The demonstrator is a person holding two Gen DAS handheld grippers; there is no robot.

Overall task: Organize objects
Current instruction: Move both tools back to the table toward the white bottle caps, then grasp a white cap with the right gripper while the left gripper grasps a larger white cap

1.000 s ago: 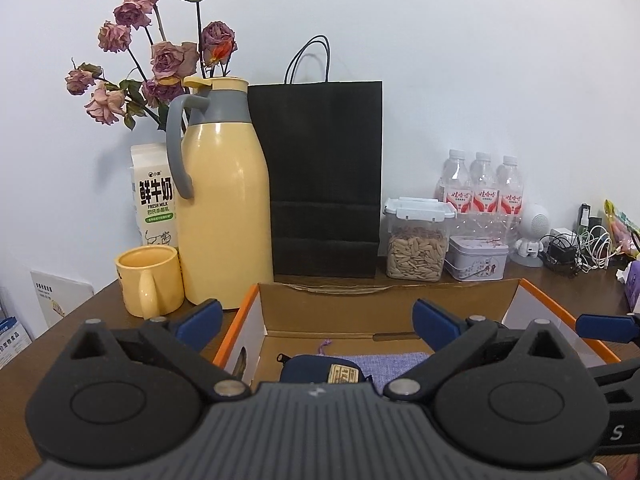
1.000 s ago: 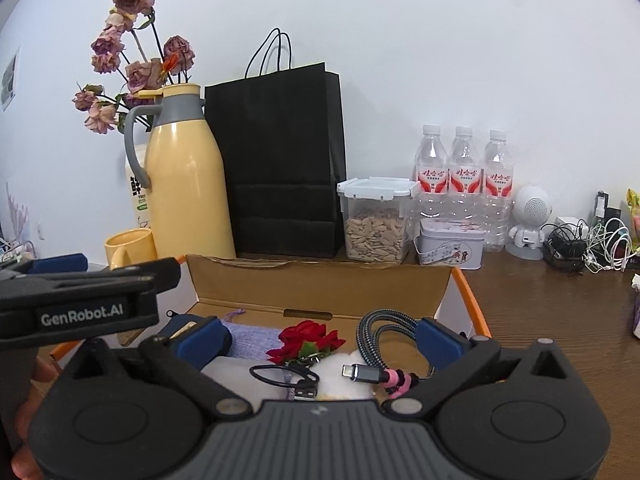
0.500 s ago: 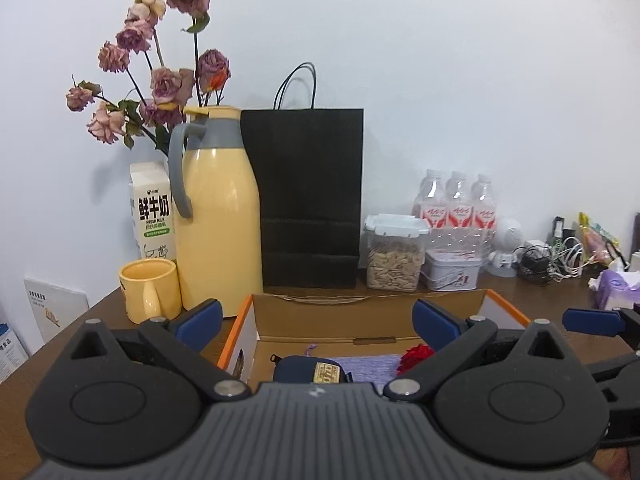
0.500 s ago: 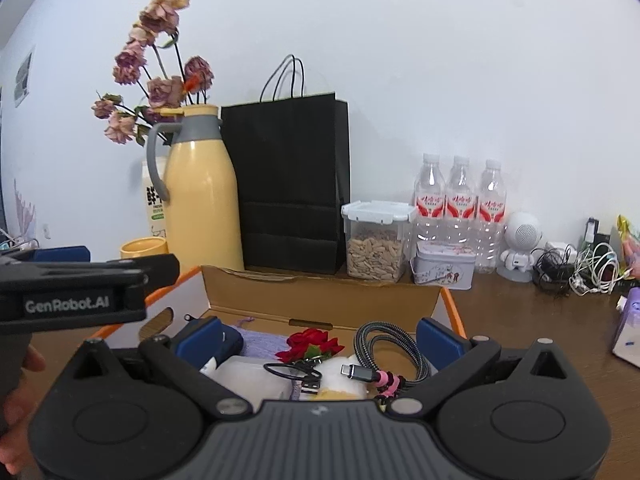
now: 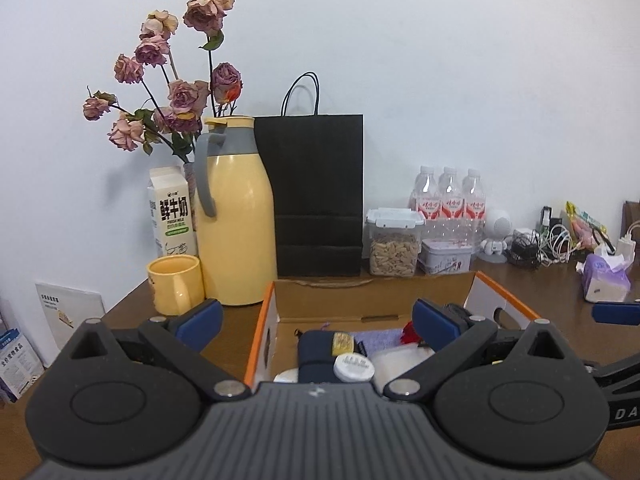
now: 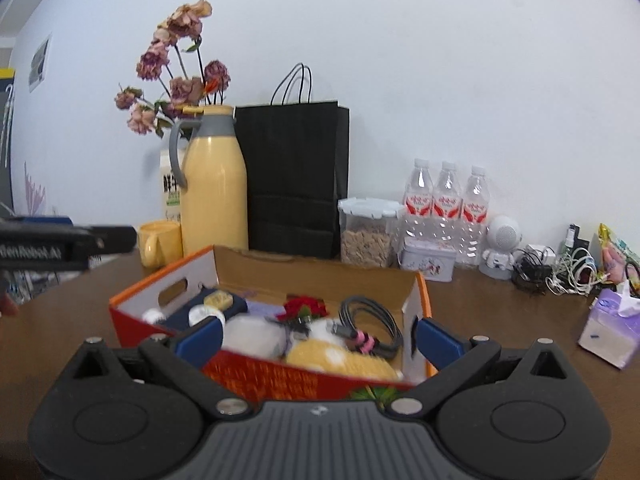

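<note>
Left gripper (image 5: pixel 316 320) held wide apart and empty above the cardboard box (image 5: pixel 262 332), right gripper (image 6: pixel 318 332) likewise spread and empty, box set on the desk (image 6: pixel 500 312), coiled cable (image 6: pixel 372 320) laid inside.

Box top: open, reachable from above; cardboard box (image 6: pixel 416 312) crowded with cable (image 6: pixel 372 318), red flower (image 6: pixel 306 307) and pouch (image 5: pixel 318 350).
Behind box: blocked by yellow flask (image 5: pixel 236 216), black bag (image 5: pixel 318 196) and bottles (image 5: pixel 448 200).
Right of box: bare table (image 6: pixel 500 320), tissue pack (image 6: pixel 612 330) further out.
Left of box: mug (image 5: pixel 174 286) near.
</note>
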